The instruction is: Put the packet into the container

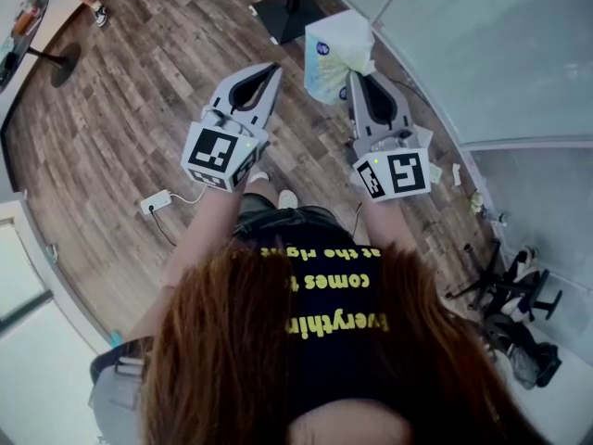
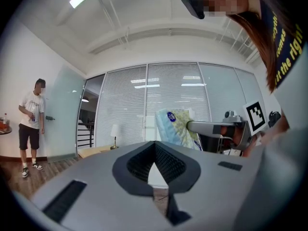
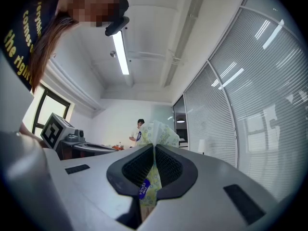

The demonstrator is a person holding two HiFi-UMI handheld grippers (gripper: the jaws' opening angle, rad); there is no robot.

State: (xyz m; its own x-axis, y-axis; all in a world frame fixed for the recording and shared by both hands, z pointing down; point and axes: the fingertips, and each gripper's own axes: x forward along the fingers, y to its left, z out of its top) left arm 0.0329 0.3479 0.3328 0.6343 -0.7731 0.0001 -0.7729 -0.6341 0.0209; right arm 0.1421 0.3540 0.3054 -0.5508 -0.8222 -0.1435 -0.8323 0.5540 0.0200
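A pale packet (image 1: 335,56) with a blue round sticker and green print is pinched in my right gripper (image 1: 359,80), which is shut on it and held up in the air. In the right gripper view the packet (image 3: 155,137) sticks up between the closed jaws. My left gripper (image 1: 270,70) is raised beside it, shut with nothing between the jaws (image 2: 154,166). In the left gripper view the packet (image 2: 176,127) and the right gripper (image 2: 192,127) show just to the right. No container is in view.
Below is wood-plank floor (image 1: 130,119) with a white power strip (image 1: 155,202). A table base (image 1: 289,12) stands ahead, a glass wall (image 1: 482,54) at right, a black tripod (image 1: 510,290) lower right. A person (image 2: 31,124) stands far left.
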